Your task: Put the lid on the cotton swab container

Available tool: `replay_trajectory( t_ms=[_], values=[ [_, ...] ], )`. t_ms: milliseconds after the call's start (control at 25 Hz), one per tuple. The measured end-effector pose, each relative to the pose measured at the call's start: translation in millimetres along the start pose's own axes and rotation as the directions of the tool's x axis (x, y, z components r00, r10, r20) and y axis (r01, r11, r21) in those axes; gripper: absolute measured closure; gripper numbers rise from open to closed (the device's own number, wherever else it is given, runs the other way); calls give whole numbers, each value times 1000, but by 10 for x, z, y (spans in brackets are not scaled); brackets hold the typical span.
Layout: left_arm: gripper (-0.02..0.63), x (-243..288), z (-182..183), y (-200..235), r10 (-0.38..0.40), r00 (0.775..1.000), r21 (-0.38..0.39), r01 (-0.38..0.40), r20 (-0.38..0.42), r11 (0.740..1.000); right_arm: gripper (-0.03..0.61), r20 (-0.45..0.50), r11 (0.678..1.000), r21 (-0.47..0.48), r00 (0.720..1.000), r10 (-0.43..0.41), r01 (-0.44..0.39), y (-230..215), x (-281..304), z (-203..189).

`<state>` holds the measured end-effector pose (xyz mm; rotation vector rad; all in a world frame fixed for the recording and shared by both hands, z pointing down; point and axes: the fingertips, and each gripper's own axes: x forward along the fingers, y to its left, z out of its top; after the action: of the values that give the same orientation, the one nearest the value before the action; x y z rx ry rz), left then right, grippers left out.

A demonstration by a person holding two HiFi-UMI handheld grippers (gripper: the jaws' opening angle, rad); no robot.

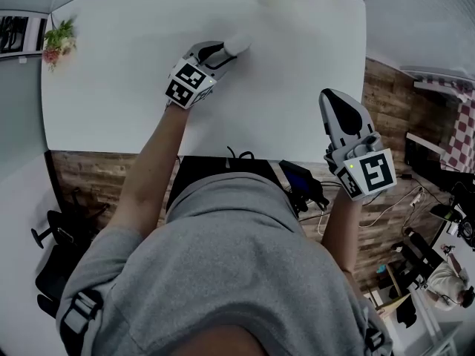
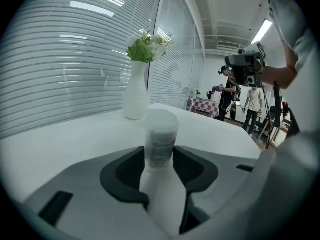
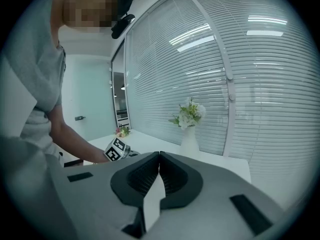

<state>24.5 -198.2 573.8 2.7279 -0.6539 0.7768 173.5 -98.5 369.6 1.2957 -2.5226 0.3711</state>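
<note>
Sweatshirt, head view: my grey sweatshirt (image 1: 223, 258) fills the bottom of the frame, and both bare forearms reach up out of it.
Left arm, head view: stretched up and left of centre over the white table (image 1: 111, 87); the left gripper (image 1: 234, 47) points toward the upper right.
Container, head view: the cotton swab container (image 1: 243, 41) is a pale shape right at those tips, hard to make out against the tabletop.
Right arm, head view: bent close to my body at centre right; the right gripper (image 1: 330, 99) is over the table's near right edge, well apart from the container.
Left jaws, left gripper view: pinching the container at frame centre, one black pad against each side of its lower part.
Container, left gripper view: upright on the table, a slightly wider pale cap on top; a white vase (image 2: 136, 101) of flowers stands behind it, upper left.
Right jaws, right gripper view: pressed together at frame centre, with nothing between them.
Left hand, right gripper view: its marker cube (image 3: 116, 150) shows at centre left.
</note>
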Motion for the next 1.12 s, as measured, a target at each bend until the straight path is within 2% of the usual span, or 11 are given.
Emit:
replay_trajectory(
  t_ms=[320, 480, 520, 600, 720, 920, 1120],
  values=[
    [439, -192, 43, 22, 13, 1000, -12, -13, 20, 1000, 554, 12, 1000, -11, 1000, 20, -20, 40, 29, 53],
    [440, -334, 126, 32, 44, 998, -15, -43, 52, 999, 554, 24, 1000, -13, 999, 22, -22, 51, 14, 91],
    [458, -400, 168, 31, 53, 996, -24, -52, 71, 998, 554, 28, 1000, -14, 999, 21, -21, 51, 5, 109],
    [540, -549, 243, 32, 75, 991, -43, -71, 107, 997, 554, 36, 1000, -17, 999, 20, -19, 52, -12, 147],
    [577, -740, 271, 48, 105, 986, -54, -99, 130, 994, 554, 46, 1000, -19, 999, 20, -20, 61, -6, 184],
    [606, -1004, 348, 114, 174, 968, -88, -161, 180, 983, 554, 80, 1000, 11, 997, 8, -9, 58, 17, 217],
    [606, -1256, 529, 85, 216, 948, -100, -197, 236, 975, 554, 115, 1000, 24, 993, -11, 9, 46, 12, 265]
  ],
)
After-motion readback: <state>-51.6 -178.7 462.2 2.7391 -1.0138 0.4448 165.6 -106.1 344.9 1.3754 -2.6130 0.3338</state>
